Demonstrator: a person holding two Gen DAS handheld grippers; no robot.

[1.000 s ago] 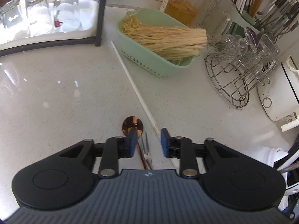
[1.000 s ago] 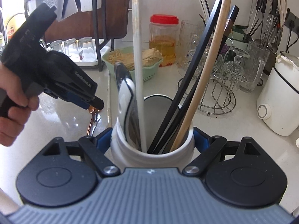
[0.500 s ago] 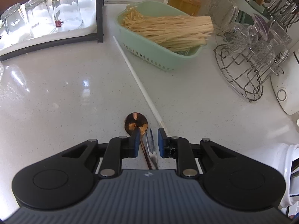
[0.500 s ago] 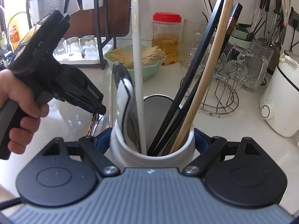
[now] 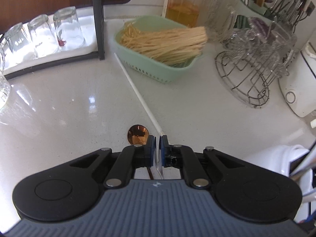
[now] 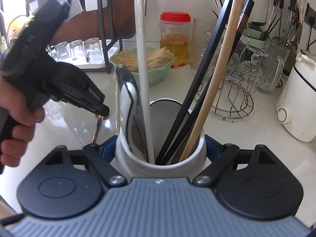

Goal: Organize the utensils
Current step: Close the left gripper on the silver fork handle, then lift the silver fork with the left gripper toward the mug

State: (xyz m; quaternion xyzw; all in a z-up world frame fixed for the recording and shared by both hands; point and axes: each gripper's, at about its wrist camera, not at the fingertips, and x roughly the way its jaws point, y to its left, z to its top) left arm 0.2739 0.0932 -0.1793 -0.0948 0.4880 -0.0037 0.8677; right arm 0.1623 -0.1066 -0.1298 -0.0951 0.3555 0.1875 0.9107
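copper spoon (image 5: 137,134), bowl pointing away, flat

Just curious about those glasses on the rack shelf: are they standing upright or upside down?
Upside down. The three clear drinking glasses rest on their wide rims on the white tray, their narrower, thick bases pointing up.

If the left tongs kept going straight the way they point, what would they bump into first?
Probably the counter just ahead. The left tongs tilt steeply down, closing on a thin silvery utensil, between the copper spoon and white stick. Depth is uncertain.
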